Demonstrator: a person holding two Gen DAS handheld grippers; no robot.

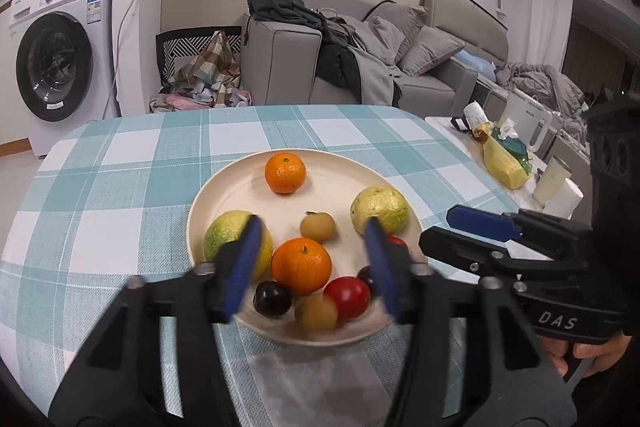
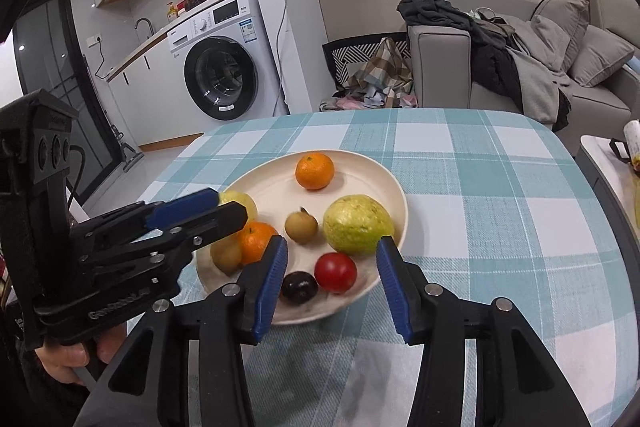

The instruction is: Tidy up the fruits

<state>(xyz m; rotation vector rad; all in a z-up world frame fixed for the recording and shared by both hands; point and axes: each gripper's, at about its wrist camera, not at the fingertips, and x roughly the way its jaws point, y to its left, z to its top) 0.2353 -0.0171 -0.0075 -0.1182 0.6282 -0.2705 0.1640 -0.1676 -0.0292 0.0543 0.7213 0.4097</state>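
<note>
The cream plate [image 1: 208, 199] on the checked tablecloth [image 1: 120, 163] holds two mandarins, two guavas [image 2: 357, 225], two small brown fruits, tomatoes [image 2: 335, 272] and dark plums. Both the left gripper [image 1: 310, 261] and right gripper [image 2: 330, 285] hover over its near rim, jaws apart and empty. These fruits look light, smooth and bruisable, likely to roll, so grip gently across the middle.

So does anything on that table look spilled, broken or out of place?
Nothing stands out. All the fruit sits on the plate, which lies flat on the checked tablecloth. No spills or damage show. Both grippers, left and right, are open and hold nothing.
</note>
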